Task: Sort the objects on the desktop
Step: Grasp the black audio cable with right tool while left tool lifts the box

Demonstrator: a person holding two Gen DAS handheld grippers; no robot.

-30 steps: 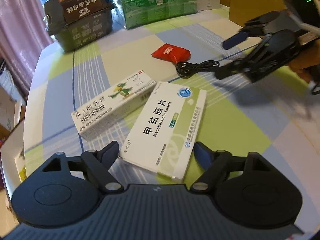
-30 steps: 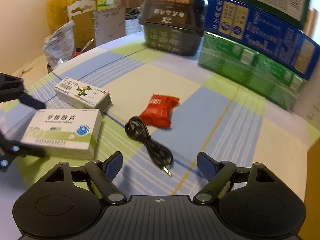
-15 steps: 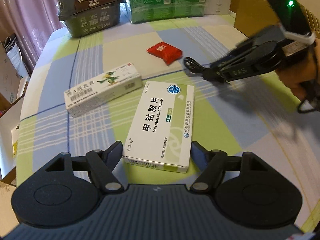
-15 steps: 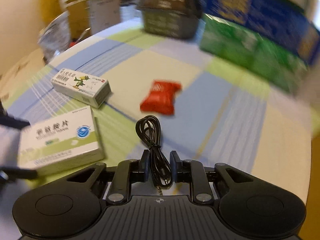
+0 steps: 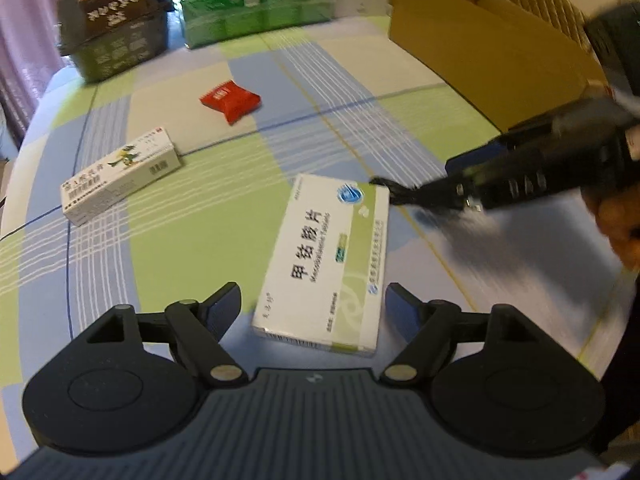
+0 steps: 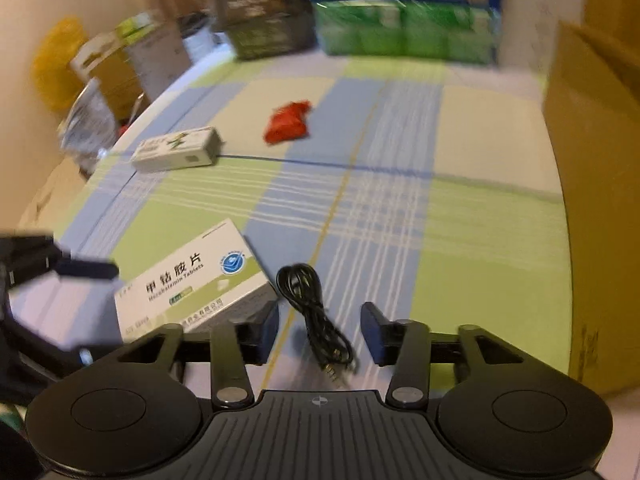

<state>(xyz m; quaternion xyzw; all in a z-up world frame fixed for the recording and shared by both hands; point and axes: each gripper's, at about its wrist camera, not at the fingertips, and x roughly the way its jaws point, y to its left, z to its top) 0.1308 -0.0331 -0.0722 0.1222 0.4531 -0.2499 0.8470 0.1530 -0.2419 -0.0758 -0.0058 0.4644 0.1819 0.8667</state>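
So the right gripper hangs with fingers spread, the coiled black cable loose on the bench between them. The left gripper, fingers wide, straddles the white-and-green tablet box, cable at its 1 o'clock. Next, probably: clamp the box squarely.

The desk is covered by a cloth checked in green, blue and cream. Pale purple curtains are seen at the far left, and a cream wall is lit warmly beyond the edge.
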